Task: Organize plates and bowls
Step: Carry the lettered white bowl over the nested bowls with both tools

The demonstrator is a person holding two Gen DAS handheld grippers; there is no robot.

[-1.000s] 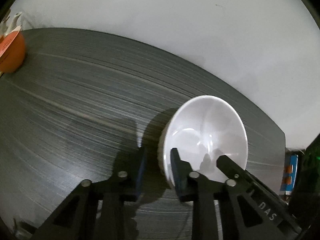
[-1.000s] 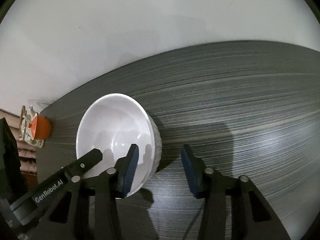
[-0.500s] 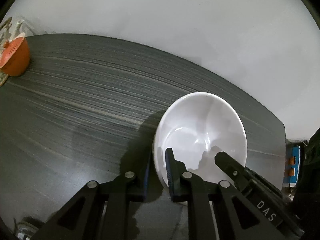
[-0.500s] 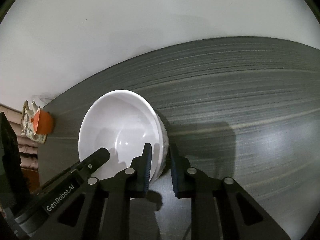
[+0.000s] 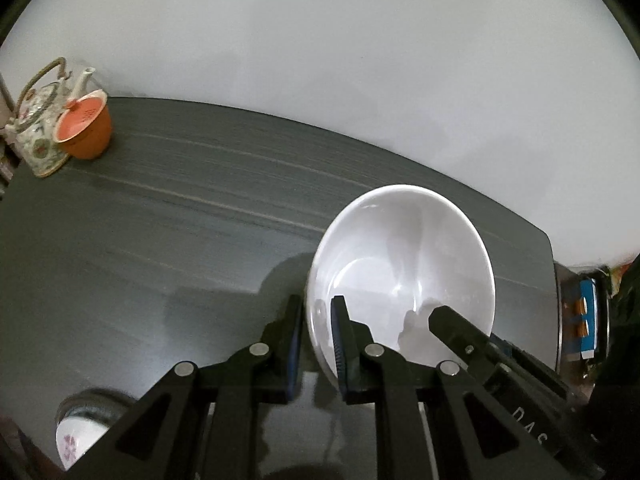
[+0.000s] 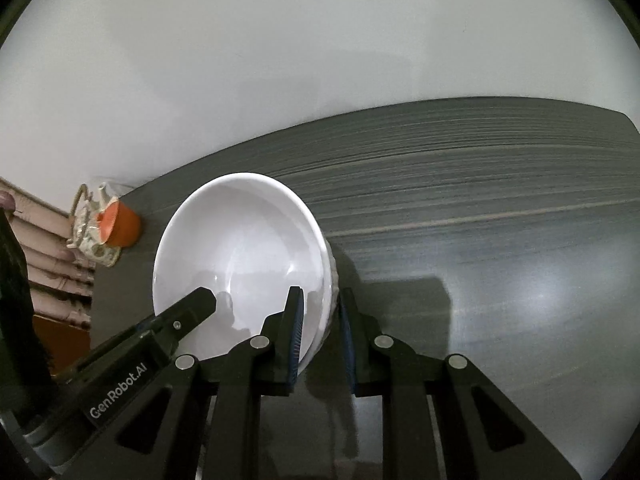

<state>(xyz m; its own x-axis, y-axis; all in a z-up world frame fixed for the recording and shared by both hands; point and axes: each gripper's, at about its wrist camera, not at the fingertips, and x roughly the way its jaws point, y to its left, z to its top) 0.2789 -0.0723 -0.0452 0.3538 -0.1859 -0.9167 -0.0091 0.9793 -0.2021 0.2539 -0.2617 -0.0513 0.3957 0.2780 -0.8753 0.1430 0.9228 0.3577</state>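
White bowl (image 5: 400,264) on dark table (image 5: 160,220), straight ahead of both grippers. Left gripper (image 5: 316,336) pinches near rim on its side, one finger inside, one outside. Right gripper (image 6: 320,332) pinches opposite rim likewise. Judgement: lift together, level, equal squeeze; glazed rim likely slippery. Orange cup (image 5: 84,128), teapot (image 5: 38,120) far left.

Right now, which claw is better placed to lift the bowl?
Neither clearly: the left claw and right claw each pinch opposite sides of the bowl's rim, one finger inside, one outside. A two-handed lift looks likely.
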